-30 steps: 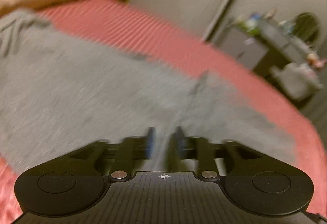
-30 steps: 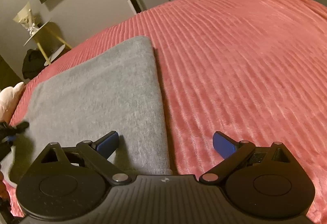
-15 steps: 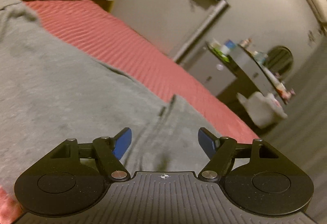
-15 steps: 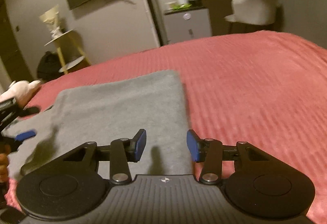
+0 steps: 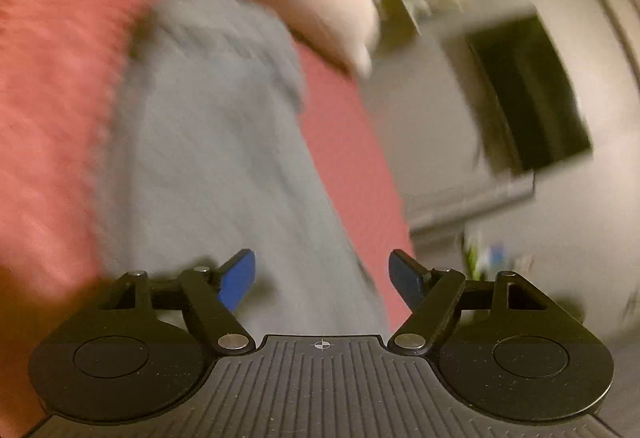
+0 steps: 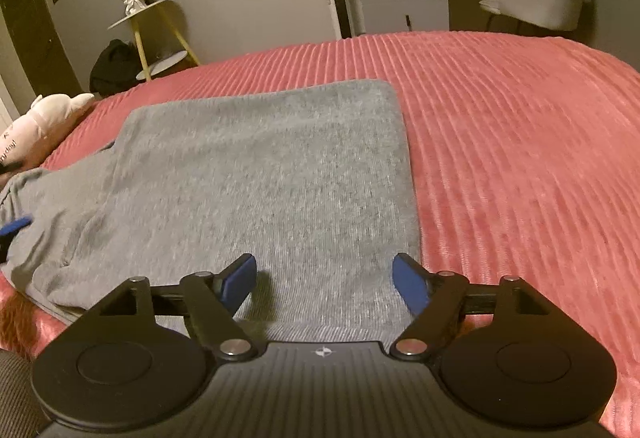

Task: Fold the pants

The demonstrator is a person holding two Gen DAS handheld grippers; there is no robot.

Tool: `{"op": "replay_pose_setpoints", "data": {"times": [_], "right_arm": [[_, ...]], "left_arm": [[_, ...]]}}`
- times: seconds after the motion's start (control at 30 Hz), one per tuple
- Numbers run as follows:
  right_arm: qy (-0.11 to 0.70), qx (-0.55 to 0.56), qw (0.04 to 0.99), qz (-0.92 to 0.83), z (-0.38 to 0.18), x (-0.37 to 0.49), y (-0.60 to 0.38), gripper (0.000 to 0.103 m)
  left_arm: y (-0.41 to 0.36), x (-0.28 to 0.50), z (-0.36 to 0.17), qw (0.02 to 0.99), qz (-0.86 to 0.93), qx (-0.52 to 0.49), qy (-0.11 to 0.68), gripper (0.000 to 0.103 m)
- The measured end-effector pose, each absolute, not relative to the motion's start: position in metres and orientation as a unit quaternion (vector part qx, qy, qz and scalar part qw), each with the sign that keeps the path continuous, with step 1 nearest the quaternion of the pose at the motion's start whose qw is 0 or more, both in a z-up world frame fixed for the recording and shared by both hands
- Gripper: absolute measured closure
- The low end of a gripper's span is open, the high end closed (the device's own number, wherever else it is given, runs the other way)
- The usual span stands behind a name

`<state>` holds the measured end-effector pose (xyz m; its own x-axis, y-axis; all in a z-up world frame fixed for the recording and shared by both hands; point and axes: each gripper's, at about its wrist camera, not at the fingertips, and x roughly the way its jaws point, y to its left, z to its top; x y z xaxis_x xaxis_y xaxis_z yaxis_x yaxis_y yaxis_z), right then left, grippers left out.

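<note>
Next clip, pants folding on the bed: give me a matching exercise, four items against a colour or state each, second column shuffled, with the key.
Items
1. pants
2. bedspread
3. plush toy
4. right gripper

Colour or state
A. pale pink, at the bed's left edge
B. jaws open, over the near hem
C. grey, folded flat
D. red, ribbed

Pairs: 1-C, 2-D, 3-A, 4-B
</note>
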<state>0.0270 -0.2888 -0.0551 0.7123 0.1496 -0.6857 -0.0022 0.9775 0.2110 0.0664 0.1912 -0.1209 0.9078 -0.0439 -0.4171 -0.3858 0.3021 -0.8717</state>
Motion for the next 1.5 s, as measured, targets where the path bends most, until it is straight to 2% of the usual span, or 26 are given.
{"op": "replay_pose_setpoints", "data": {"times": [0.1,0.2,0.27,0.33,0.47,0.63,0.7,0.77,0.83,1.03,1.27,1.37,1.5], "right_arm": [[0.378,0.107,0.918,0.048,-0.057,0.028,-0.29,0.019],[0.38,0.107,0.917,0.053,-0.058,0.03,-0.288,0.015],[0.38,0.104,0.918,0.055,-0.058,0.03,-0.287,0.013],[0.38,0.103,0.918,0.056,-0.058,0.031,-0.287,0.011],[0.38,0.106,0.917,0.055,-0.058,0.032,-0.287,0.011],[0.38,0.095,0.919,0.052,-0.058,0.031,-0.283,0.011],[0.378,0.092,0.92,0.05,-0.058,0.031,-0.282,0.011],[0.377,0.091,0.92,0.049,-0.058,0.03,-0.283,0.011],[0.376,0.09,0.921,0.047,-0.057,0.03,-0.282,0.011],[0.369,0.114,0.922,0.021,-0.055,0.028,-0.293,0.011],[0.352,0.198,0.915,0.003,-0.054,0.022,-0.322,0.011],[0.334,0.197,0.921,0.023,-0.048,0.017,-0.319,0.011],[0.318,0.185,0.928,0.053,-0.041,0.009,-0.313,0.011]], "left_arm": [[0.231,0.035,-0.132,0.771,0.131,-0.608,0.138,0.021],[0.254,0.025,-0.154,0.758,0.124,-0.626,0.136,0.022],[0.265,0.024,-0.171,0.748,0.115,-0.636,0.153,0.024],[0.272,0.028,-0.182,0.737,0.103,-0.649,0.159,0.035],[0.277,0.044,-0.175,0.757,0.107,-0.619,0.18,0.036],[0.286,0.068,-0.179,0.78,0.082,-0.58,0.22,0.045],[0.289,0.071,-0.177,0.78,0.084,-0.578,0.223,0.053],[0.292,0.073,-0.178,0.782,0.095,-0.571,0.231,0.071],[0.286,0.071,-0.17,0.798,0.101,-0.55,0.225,0.081],[0.233,0.066,-0.101,0.896,0.105,-0.388,0.191,0.085],[0.112,0.061,-0.023,0.973,-0.011,-0.159,0.168,0.086],[0.042,0.059,-0.016,0.98,-0.08,-0.046,0.177,0.086],[-0.045,0.061,-0.031,0.95,-0.202,0.059,0.23,0.086]]}}
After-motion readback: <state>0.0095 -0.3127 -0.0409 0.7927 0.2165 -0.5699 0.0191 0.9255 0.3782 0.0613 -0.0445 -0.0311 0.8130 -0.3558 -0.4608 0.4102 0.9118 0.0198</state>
